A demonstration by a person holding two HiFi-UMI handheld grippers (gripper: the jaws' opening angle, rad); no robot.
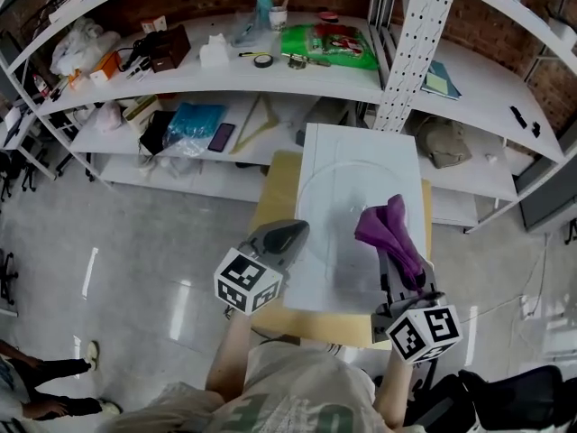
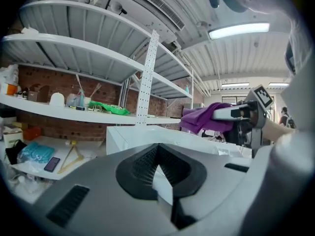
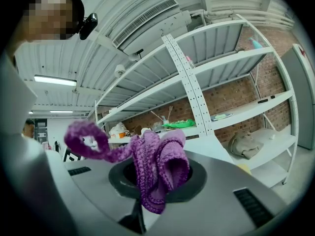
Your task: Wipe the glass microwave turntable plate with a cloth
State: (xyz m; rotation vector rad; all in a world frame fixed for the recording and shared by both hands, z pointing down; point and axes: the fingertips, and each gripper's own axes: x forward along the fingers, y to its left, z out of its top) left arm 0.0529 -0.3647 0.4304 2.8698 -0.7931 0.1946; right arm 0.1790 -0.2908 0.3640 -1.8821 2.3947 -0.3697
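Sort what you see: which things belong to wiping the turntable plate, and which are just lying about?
For the job: glass plate, purple cloth clamped in the right gripper.
Lying about: green packet, tape roll, phone, blue bag, all on the shelves.

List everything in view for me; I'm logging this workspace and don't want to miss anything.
glass turntable plate: 1, clear, flat on the white board
white board: 1, white, on the wooden table
wooden table: 1, tan, in front of the shelves
purple cloth: 1, purple, over the plate's right side
green package: 1, green, upper shelf
spray bottle: 1, blue, upper shelf
phone: 1, dark, lower shelf
blue bag: 1, blue, lower shelf beside the phone
beige bag: 1, beige, lower shelf at right
left gripper: 1, grey, shut and empty, by the plate's left edge
right gripper: 1, grey, shut on the purple cloth
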